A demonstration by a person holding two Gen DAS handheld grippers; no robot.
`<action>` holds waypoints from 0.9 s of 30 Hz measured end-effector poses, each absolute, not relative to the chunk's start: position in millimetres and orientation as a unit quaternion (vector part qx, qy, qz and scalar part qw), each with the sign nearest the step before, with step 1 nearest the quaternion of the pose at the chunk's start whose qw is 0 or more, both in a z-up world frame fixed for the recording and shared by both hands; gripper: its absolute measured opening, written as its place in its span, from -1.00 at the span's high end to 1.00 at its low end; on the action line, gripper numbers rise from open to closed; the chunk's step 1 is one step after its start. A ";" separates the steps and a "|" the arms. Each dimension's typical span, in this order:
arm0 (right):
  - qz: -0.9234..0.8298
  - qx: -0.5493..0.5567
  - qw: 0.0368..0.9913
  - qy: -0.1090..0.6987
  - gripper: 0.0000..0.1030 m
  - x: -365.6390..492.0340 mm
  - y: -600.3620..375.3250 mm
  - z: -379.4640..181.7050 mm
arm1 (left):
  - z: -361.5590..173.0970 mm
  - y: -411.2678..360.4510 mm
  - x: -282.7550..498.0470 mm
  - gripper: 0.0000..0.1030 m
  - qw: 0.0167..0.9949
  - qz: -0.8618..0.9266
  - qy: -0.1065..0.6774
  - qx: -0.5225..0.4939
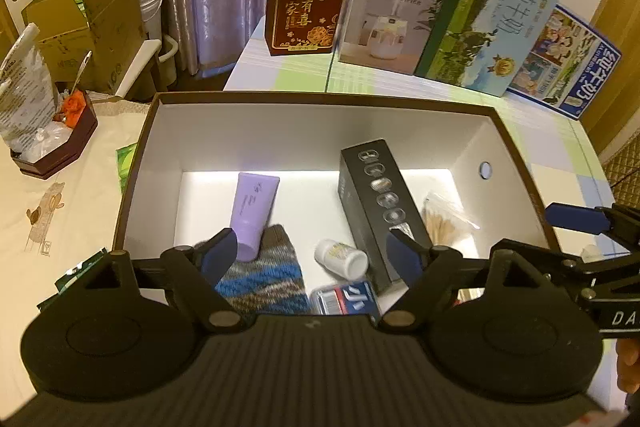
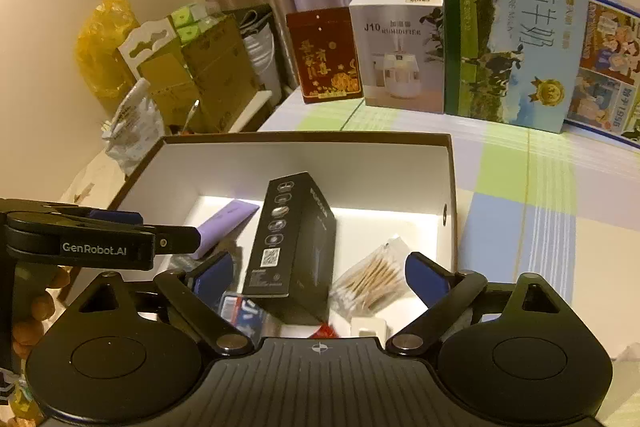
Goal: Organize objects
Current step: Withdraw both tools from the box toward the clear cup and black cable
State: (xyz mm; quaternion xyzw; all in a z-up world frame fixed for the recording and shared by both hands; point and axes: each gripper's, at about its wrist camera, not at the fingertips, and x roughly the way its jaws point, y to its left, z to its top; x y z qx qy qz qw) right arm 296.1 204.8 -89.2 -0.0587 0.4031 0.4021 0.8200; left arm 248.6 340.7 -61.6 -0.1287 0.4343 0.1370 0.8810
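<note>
Hovering over the storage box (image 1: pixel 136 163) — both grippers open; black carton (image 2: pixel 294 239) inside.

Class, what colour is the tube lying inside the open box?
Lilac. The tube shows best in the left wrist view.

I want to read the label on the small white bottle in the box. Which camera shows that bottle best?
The left wrist view: the small white bottle lies in plain sight on the floor of the open box, between the knitted cloth and the black carton. In the right wrist view the bottle cannot be made out.
</note>
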 end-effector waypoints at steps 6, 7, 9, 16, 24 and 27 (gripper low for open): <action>0.403 -0.044 0.823 0.398 -0.81 278.7 183.7 -76.6 | -49.9 319.8 223.2 -0.53 0.884 0.135 0.430 -0.125; 0.402 -0.042 0.823 0.398 -0.81 275.2 179.4 -75.0 | -48.2 315.4 218.4 -0.53 0.885 0.133 0.429 -0.124; 0.401 -0.038 0.825 0.397 -0.82 269.8 171.8 -72.3 | -44.9 308.5 209.6 -0.54 0.886 0.131 0.426 -0.124; 0.389 -0.029 0.832 0.394 -0.84 248.4 141.4 -64.5 | -35.0 280.6 180.6 -0.60 0.893 0.114 0.418 -0.125; 0.370 -0.019 0.835 0.408 -0.84 228.3 104.1 -68.1 | -38.2 245.2 161.3 -0.60 0.894 0.085 0.423 -0.123; 0.362 -0.016 0.835 0.413 -0.84 221.9 90.5 -69.8 | -42.0 231.5 156.3 -0.60 0.891 0.073 0.430 -0.124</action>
